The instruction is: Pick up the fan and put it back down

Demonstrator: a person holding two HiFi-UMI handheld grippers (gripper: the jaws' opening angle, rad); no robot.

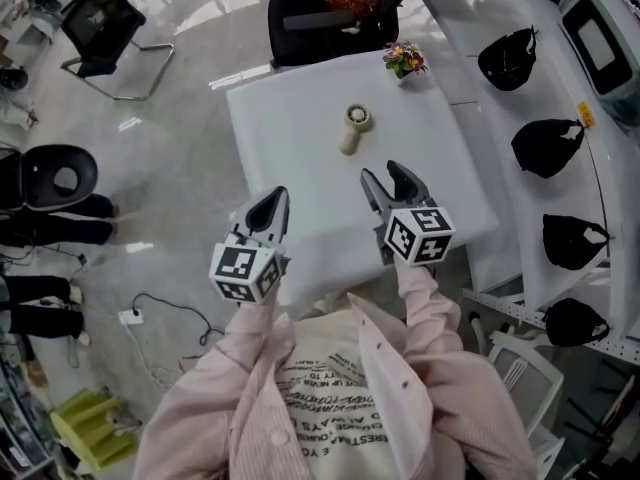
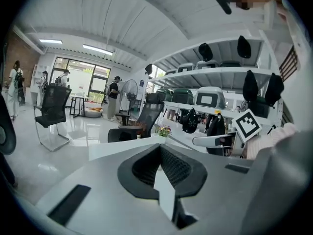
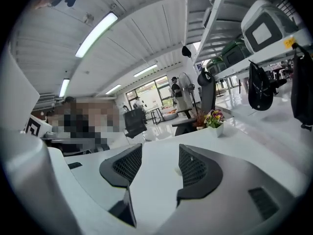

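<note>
A small cream hand-held fan (image 1: 355, 126) lies flat on the white table (image 1: 300, 128), toward its far middle. Both grippers hover over the table's near edge, well short of the fan. My left gripper (image 1: 278, 196) is at the near left with its jaws closed together and nothing between them; its own view shows the tips (image 2: 159, 147) meeting. My right gripper (image 1: 382, 173) is to the right, jaws spread and empty (image 3: 160, 151). A small pale shape that may be the fan (image 3: 177, 170) shows between its jaws.
A potted flower (image 1: 405, 60) stands at the table's far right corner. A black office chair (image 1: 320, 18) sits behind the table. White shelving with several black bags (image 1: 545, 148) runs along the right. Another chair (image 1: 105, 18) and a floor cable (image 1: 150, 313) are at the left.
</note>
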